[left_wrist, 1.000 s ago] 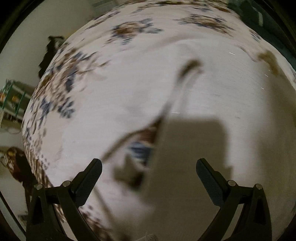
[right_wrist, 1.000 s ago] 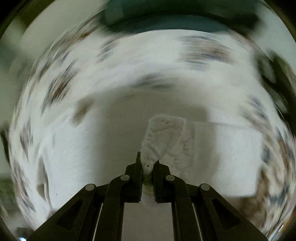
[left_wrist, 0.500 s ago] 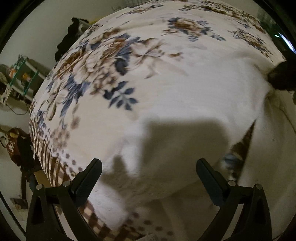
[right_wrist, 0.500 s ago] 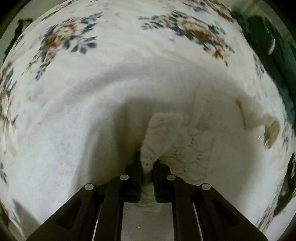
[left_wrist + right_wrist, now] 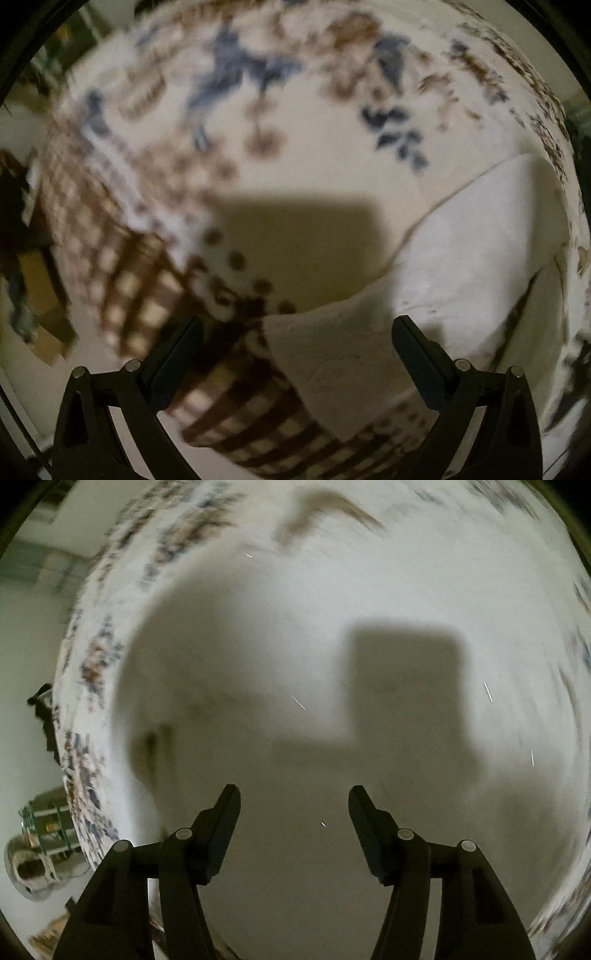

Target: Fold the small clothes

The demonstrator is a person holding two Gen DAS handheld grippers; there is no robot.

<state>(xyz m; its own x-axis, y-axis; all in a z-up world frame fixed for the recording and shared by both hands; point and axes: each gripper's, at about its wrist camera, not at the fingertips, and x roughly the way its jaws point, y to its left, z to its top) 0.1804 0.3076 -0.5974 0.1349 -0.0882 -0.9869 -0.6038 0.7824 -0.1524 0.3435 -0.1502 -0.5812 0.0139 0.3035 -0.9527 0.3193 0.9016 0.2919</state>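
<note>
**foldfan:** White knit, that's the garment (image 5: 461,258). From the left hand-held gripper (image 5: 297,365) its nearest corner lies right between the two fingers, closer to the right finger, but neither pad touches it. Jaws spread wide, holding nothing.

**umi_lurker:** And past the fingertips?

**foldfan:** The cloth runs ahead and off to the right of the left hand-held gripper, lying flat on a floral blanket (image 5: 295,155) with blue and brown flowers. Just left of the fingers the blanket's brown checked border (image 5: 236,410) hangs over an edge. A blocky shadow sits straight ahead on the blanket. Pretty blurry on the left side of that view.

**umi_lurker:** Right side?

**foldfan:** Right hand-held gripper (image 5: 294,801) is open too, roughly half spread, nothing between the fingers. Directly under and ahead of it is plain white fabric (image 5: 295,646) filling most of the view, shadows across it. Further out, up and left of the fingers, the flower print (image 5: 92,664) shows along the rim. Far left there's a rack or shelf thing (image 5: 48,823), too smeared to say what. Whole frame is motion-blurred, so I can't tell fold lines.
</note>
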